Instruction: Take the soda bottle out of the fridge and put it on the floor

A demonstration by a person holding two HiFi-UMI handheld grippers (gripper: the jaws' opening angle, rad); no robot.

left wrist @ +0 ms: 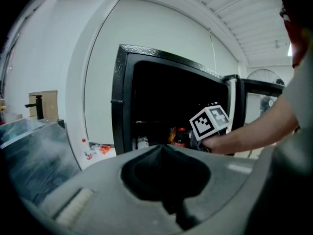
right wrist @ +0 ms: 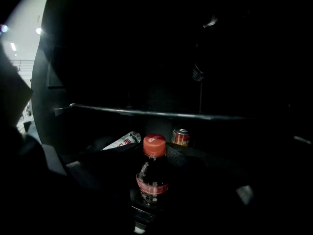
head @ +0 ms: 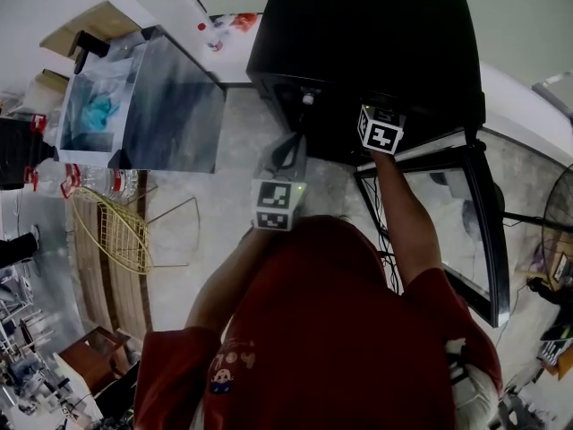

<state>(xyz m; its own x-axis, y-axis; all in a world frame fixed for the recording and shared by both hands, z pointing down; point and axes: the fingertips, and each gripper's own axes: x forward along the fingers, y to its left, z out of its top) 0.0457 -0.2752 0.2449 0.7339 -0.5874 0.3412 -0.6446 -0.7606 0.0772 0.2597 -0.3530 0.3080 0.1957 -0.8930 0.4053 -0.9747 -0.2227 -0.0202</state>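
Here the right gripper [right wrist: 152,155] clasps the soda bottle [right wrist: 152,184] inside the fridge [head: 358,25]; left gripper [left wrist: 162,150] clenched

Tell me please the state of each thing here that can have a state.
Fridge door: open.
Soda bottle: upright, capped, inside the fridge.
Can: upright, behind the bottle.
Right gripper: shut on the soda bottle.
Left gripper: shut, empty, outside the fridge.
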